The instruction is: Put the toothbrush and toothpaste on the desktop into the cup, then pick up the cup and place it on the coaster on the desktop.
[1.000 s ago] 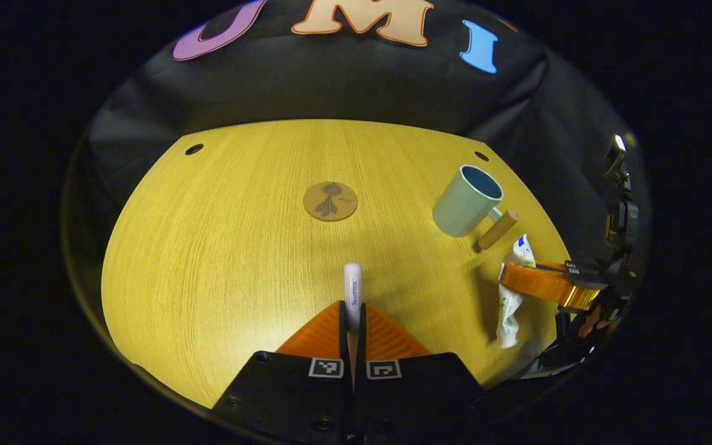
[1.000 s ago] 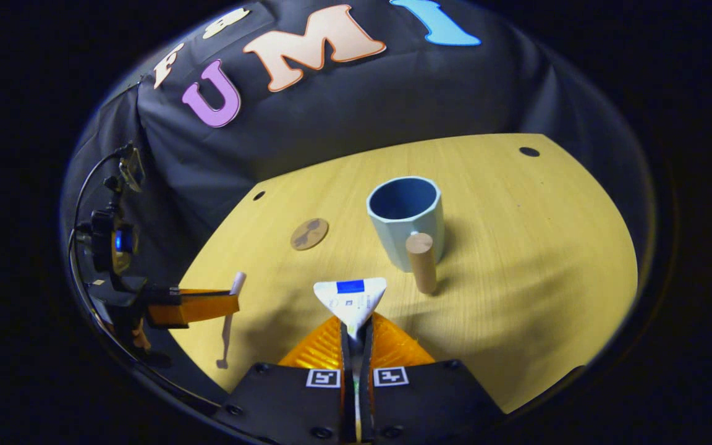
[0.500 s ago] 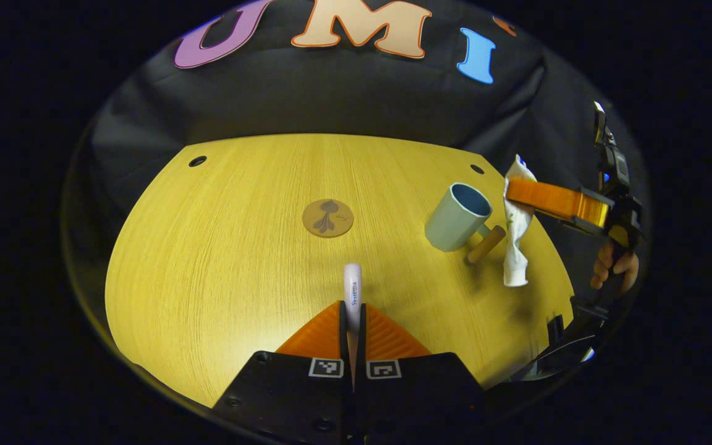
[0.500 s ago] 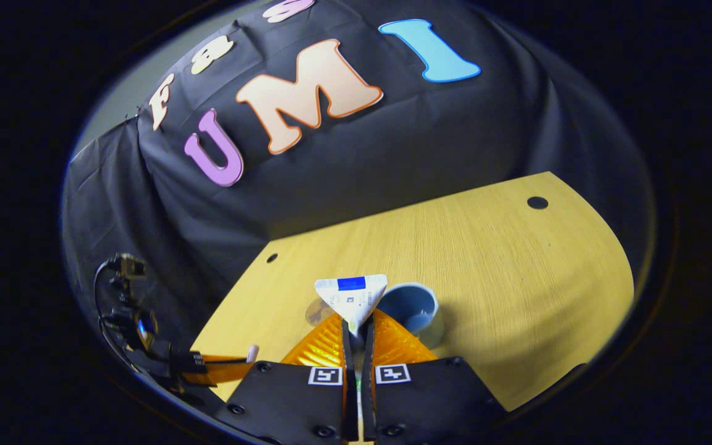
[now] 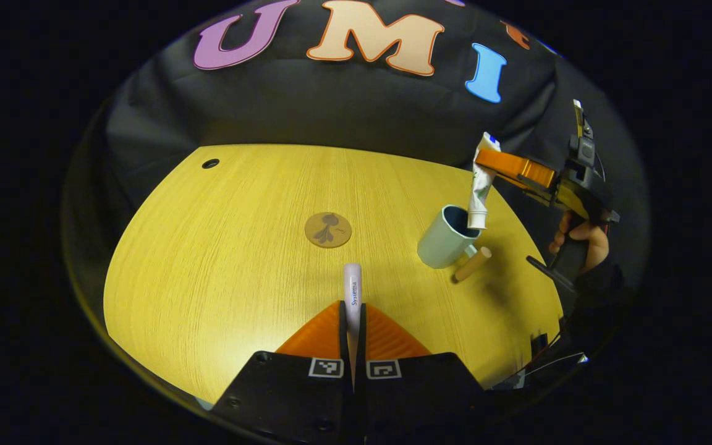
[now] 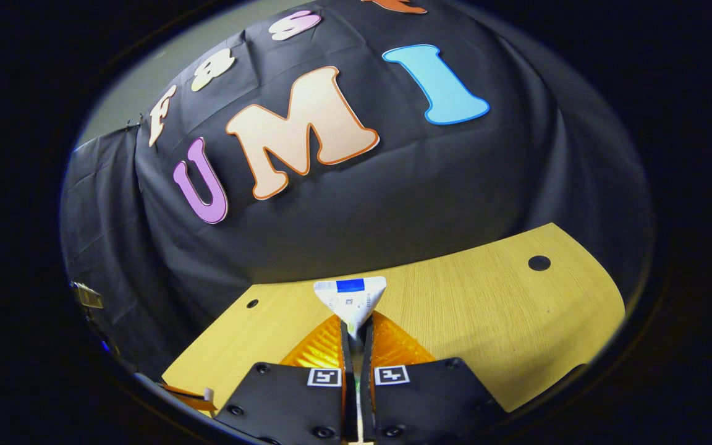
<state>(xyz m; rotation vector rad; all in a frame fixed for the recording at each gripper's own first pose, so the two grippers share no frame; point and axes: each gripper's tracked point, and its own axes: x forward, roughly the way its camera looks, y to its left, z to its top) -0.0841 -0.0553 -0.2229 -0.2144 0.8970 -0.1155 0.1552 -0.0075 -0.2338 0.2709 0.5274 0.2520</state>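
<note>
Over the desk (image 5: 220, 247), the tube (image 5: 478, 191) hangs cap-down, its cap at the cup's (image 5: 445, 238) mouth.

Cup first: it stands near the desk's right edge, stiff and probably light, its wooden handle (image 5: 471, 264) the likely hold; the coaster (image 5: 328, 230) lies well apart. Soft and light, the tube looks apt to buckle; the right gripper (image 5: 486, 162) pinches it near the crimp. Slim, stiff and likely slippery, the toothbrush (image 5: 352, 292) sits nipped at its handle by the left gripper (image 5: 352, 321).
</note>
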